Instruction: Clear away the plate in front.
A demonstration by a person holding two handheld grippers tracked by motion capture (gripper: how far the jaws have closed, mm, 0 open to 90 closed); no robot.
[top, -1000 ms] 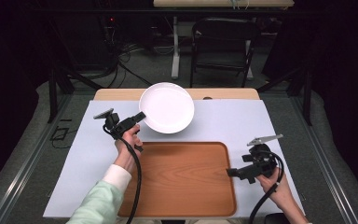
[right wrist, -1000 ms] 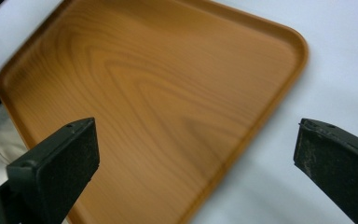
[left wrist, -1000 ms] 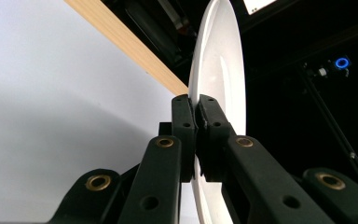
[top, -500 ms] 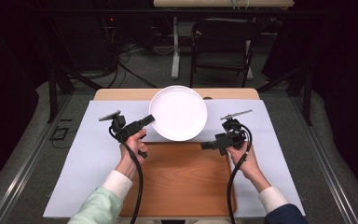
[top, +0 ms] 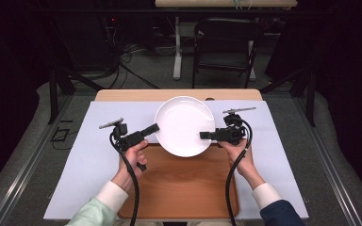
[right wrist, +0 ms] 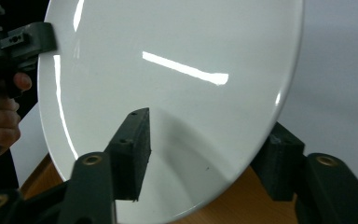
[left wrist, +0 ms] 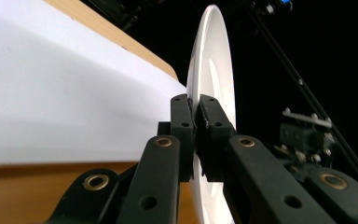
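Note:
A white plate point(top: 185, 125) is held above the far edge of a wooden tray point(top: 179, 188). My left gripper point(top: 153, 128) is shut on the plate's left rim; in the left gripper view the plate point(left wrist: 212, 70) shows edge-on, pinched in that gripper point(left wrist: 196, 130). My right gripper point(top: 205, 135) is at the plate's right rim. In the right gripper view the gripper point(right wrist: 205, 158) is open and straddles the rim, one finger point(right wrist: 130, 149) over the plate's point(right wrist: 177, 60) face and the other under it. The left gripper point(right wrist: 28, 39) shows at the far rim.
A white sheet point(top: 89, 165) covers the table, with a strip of bare wood point(top: 122, 95) along the far edge. A dark chair point(top: 226, 44) and cables stand on the floor beyond. Metal rails point(top: 23, 169) run along both sides of the table.
The left gripper carried the plate rightward and toward the tray. The right gripper moved from the tray's near right corner up to the plate's right rim.

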